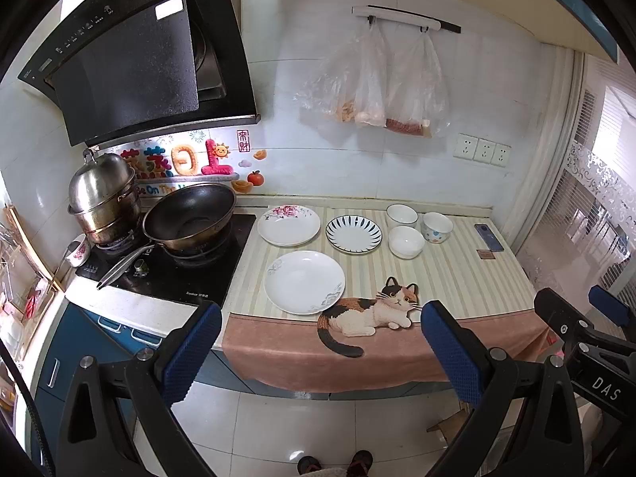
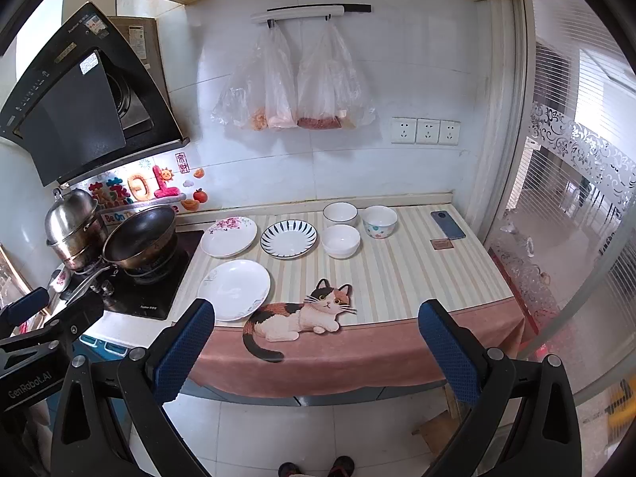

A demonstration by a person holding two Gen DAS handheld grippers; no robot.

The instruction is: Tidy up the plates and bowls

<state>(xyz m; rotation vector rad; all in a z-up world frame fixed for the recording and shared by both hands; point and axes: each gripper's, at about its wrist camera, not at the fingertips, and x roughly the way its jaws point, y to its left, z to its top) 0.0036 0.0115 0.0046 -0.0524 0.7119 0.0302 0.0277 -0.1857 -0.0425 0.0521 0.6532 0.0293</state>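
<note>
Plates & bowls on striped mat; left gripper & right gripper spread, empty.

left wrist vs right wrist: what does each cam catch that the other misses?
Left wrist only: the right gripper at its right edge, and the wooden board far left. Right wrist only: the left gripper at its left edge, and more of the frosted glass door. Both: three plates, three bowls, the phone, the wok, all untouched; both grippers open.
</note>
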